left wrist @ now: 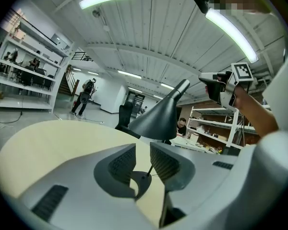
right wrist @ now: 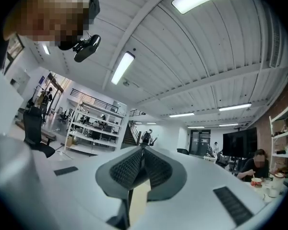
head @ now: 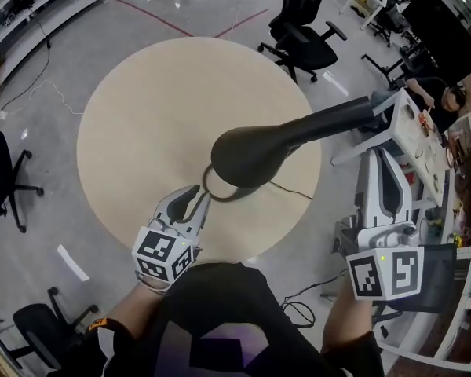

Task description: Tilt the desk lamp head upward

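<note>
A black desk lamp stands on the round wooden table (head: 141,124). Its cone-shaped head (head: 247,157) hangs over its base (head: 217,190), and its arm (head: 337,116) runs up to the right. My left gripper (head: 198,198) is open at the table's near edge, its tips right by the lamp base. In the left gripper view the gripper (left wrist: 142,153) has its jaws apart, the lamp head (left wrist: 158,119) is ahead, and the dark base shows in the gap. My right gripper (head: 382,157) is raised off the table's right side, away from the lamp. Its jaws (right wrist: 143,153) are shut on nothing.
A thin cable (head: 292,190) runs from the lamp across the table to the right. Black office chairs (head: 302,30) stand beyond the table and another chair (head: 1,181) at the left. A white desk (head: 412,132) with a seated person (head: 449,99) is at the right.
</note>
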The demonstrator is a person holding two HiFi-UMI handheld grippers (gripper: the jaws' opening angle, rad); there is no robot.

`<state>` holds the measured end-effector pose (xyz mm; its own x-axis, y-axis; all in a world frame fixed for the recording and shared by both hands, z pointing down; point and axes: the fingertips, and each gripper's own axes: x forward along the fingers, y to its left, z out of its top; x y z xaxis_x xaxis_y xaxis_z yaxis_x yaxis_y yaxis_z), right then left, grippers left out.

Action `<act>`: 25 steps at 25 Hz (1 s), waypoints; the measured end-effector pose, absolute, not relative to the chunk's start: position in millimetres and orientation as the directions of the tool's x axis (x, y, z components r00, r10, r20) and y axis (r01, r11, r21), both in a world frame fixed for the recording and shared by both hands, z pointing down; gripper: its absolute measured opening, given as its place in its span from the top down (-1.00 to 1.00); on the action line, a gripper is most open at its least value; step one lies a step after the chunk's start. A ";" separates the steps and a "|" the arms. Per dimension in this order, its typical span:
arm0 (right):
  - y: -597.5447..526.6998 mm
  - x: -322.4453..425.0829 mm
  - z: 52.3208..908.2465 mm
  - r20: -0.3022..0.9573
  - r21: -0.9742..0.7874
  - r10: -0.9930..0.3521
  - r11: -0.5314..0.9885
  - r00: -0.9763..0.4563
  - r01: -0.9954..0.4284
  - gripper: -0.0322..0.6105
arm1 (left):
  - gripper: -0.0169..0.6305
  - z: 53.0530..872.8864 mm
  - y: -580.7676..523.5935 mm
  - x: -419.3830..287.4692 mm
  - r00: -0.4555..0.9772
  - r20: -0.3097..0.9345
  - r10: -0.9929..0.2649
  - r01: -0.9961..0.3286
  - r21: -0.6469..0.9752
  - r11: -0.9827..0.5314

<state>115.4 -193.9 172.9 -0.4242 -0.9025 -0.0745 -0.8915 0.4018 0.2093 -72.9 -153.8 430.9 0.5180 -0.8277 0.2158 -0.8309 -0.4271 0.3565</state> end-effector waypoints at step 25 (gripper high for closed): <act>-311.2 82.6 137.7 -0.008 0.369 -0.745 0.618 -0.667 -0.694 0.87 | 0.48 430.6 -191.4 -33.3 0.659 -0.008 -0.752 -0.537 0.695 -0.478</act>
